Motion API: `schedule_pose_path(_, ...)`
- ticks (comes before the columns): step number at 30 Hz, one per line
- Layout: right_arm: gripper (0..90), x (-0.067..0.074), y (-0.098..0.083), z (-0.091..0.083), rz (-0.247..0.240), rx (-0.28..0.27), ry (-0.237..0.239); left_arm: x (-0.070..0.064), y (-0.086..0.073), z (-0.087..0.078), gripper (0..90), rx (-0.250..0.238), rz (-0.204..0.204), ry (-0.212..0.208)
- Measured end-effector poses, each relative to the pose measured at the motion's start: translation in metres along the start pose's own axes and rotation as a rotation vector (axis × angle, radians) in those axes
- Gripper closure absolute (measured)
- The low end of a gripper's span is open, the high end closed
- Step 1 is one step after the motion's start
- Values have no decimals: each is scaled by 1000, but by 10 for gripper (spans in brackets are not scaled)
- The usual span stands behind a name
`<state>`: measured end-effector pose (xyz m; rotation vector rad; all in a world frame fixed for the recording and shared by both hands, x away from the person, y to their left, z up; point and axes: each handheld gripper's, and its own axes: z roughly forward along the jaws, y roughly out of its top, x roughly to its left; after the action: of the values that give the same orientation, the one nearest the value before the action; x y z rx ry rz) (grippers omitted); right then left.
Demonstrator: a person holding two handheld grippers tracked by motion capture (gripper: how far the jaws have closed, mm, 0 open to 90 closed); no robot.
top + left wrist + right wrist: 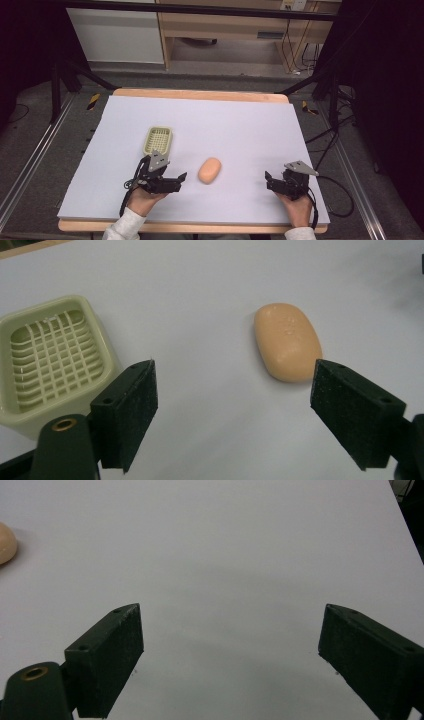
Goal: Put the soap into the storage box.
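High view: both the left gripper (181, 176) and the right gripper (268, 176) gape empty, soap (209, 170) between, dish (157, 140) beside.

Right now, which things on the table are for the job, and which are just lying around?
For the job:
- the orange soap bar, lying on the table in front of the open left gripper
- the pale green soap dish, empty, beside it

Just lying around:
- nothing else on the white table cover; the open right gripper holds nothing
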<state>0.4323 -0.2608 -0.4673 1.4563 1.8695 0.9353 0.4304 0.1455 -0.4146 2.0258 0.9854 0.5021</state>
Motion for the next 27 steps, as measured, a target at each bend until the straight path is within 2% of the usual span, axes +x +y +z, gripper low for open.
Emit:
schedule_pose_path(10,110,0,0,-1,2,-2,0,-7,11,8,180,-2,-3,-10)
schedule_pose_path(27,110,-1,0,-1,2,-6,-3,-23,22,26,180,21,26,-41)
